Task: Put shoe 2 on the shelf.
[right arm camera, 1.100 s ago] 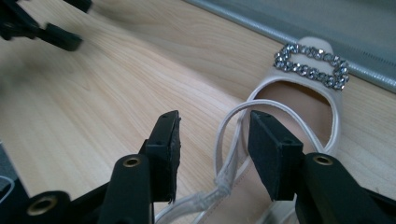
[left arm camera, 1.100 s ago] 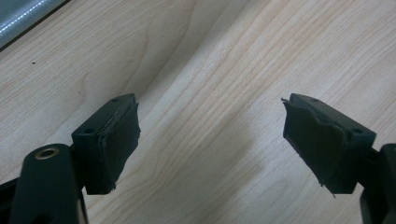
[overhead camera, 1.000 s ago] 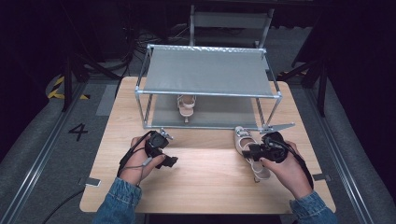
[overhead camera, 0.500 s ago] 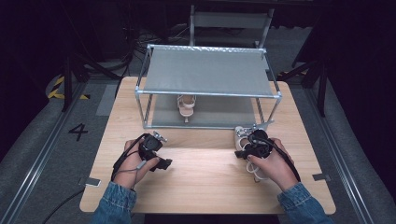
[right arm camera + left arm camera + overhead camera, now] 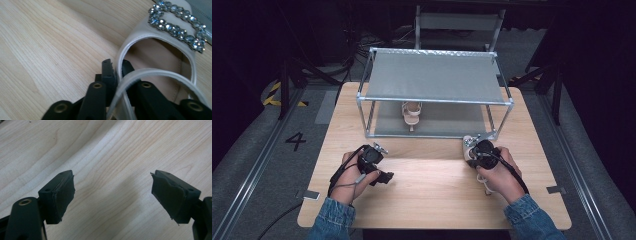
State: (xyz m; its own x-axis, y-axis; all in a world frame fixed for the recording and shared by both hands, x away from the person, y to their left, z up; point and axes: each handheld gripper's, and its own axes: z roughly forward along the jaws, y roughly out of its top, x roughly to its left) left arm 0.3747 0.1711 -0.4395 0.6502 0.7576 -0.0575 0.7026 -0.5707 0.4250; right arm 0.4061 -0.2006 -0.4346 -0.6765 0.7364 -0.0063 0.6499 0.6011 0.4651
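On the bench, right tongs have just closed — pinching the strap of the sandal near the rack. Left tongs spread, idle (over bare wood). Lift slowly — a thin strap may slip.

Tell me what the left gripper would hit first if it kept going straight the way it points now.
Most likely the pale wooden tabletop: the left gripper, jaws open and empty, looks down at bare wood with nothing between. How far off the wood is, I can't tell.
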